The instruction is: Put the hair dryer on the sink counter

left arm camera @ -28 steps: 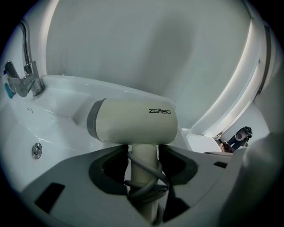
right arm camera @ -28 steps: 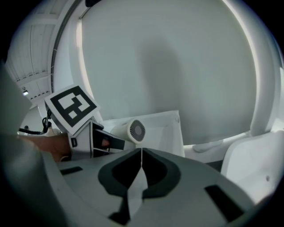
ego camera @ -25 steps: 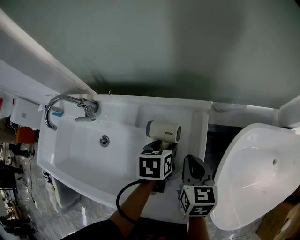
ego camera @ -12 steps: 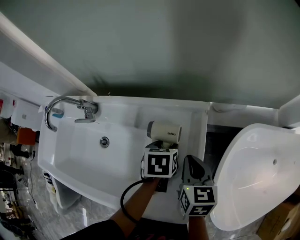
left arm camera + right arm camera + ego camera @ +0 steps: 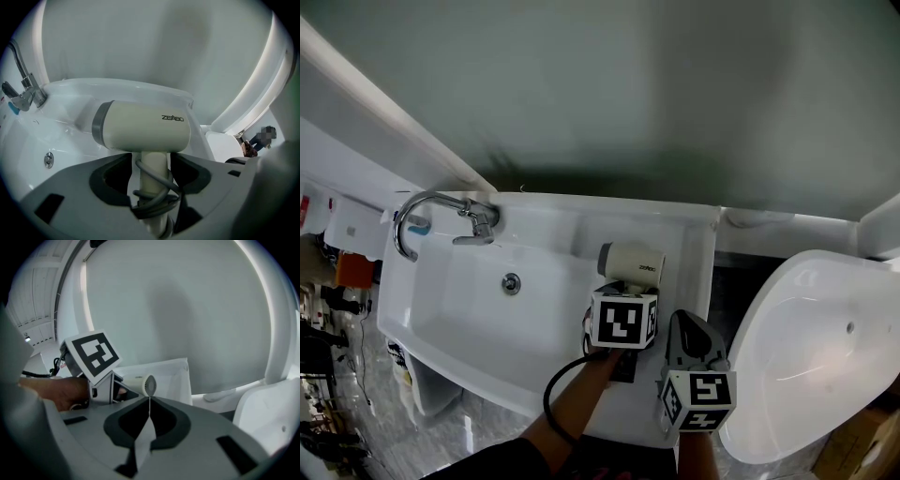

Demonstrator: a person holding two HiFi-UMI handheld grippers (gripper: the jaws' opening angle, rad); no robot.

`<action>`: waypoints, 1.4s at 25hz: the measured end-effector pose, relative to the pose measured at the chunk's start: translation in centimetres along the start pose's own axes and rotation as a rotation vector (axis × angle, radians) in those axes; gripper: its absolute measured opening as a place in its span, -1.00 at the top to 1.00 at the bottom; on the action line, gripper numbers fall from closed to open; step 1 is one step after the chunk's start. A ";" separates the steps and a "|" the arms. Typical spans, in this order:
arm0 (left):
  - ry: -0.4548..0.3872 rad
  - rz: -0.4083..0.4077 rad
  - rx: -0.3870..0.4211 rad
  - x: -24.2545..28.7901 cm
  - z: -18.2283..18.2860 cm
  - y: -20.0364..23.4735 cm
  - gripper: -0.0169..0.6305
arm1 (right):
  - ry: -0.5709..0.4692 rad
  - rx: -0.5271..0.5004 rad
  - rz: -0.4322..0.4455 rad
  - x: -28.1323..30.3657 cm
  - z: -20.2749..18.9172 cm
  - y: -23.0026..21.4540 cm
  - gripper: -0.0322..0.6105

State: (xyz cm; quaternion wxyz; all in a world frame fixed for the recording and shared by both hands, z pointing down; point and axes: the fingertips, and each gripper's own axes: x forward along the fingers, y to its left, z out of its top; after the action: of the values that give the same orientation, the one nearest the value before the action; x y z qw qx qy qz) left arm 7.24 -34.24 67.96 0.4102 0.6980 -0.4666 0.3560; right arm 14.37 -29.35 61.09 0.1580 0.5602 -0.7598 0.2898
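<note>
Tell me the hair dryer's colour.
Cream hair dryer with a grey band, clearest in left gripper view.

chrome faucet (image 5: 476,221), drain (image 5: 512,281) near it.

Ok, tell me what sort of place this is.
Most likely a bathroom: a white sink with a chrome faucet, a hair dryer at its counter, and a rounded white fixture beside it.

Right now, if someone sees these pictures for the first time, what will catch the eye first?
The cream hair dryer on the white sink counter, right of the basin, draws the eye first. The left tool has its jaws around the dryer's handle and they are opening; the right tool is shut beside it.
</note>
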 end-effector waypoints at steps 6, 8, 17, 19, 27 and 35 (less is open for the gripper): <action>0.006 -0.045 0.006 -0.1 -0.3 -0.3 0.09 | 0.004 -0.004 0.001 -0.2 -0.2 0.0 0.83; 0.013 -0.075 0.006 0.0 -0.4 -0.8 0.07 | 0.003 -0.006 0.001 -0.3 -0.2 0.0 0.83; -0.061 -0.076 0.031 -2.5 -0.2 -1.1 0.06 | -0.015 -0.022 -0.008 -1.4 0.1 0.1 0.83; -0.097 -0.093 0.012 -3.6 0.1 -1.2 0.06 | -0.028 -0.029 -0.011 -1.9 0.5 0.3 0.83; -0.243 -0.099 0.071 -9.4 0.6 -1.7 0.09 | -0.082 -0.066 -0.014 -5.0 2.2 2.0 0.83; -0.436 -0.072 0.082 -16.5 1.7 -1.7 0.74 | -0.173 -0.105 -0.045 -9.2 5.4 2.7 0.83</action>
State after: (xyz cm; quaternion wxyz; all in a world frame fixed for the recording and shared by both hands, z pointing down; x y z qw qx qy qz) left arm 3.86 -29.44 52.31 0.2834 0.7908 -0.5040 0.2007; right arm 15.27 -25.08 50.97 0.1276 0.5908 -0.7720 0.1965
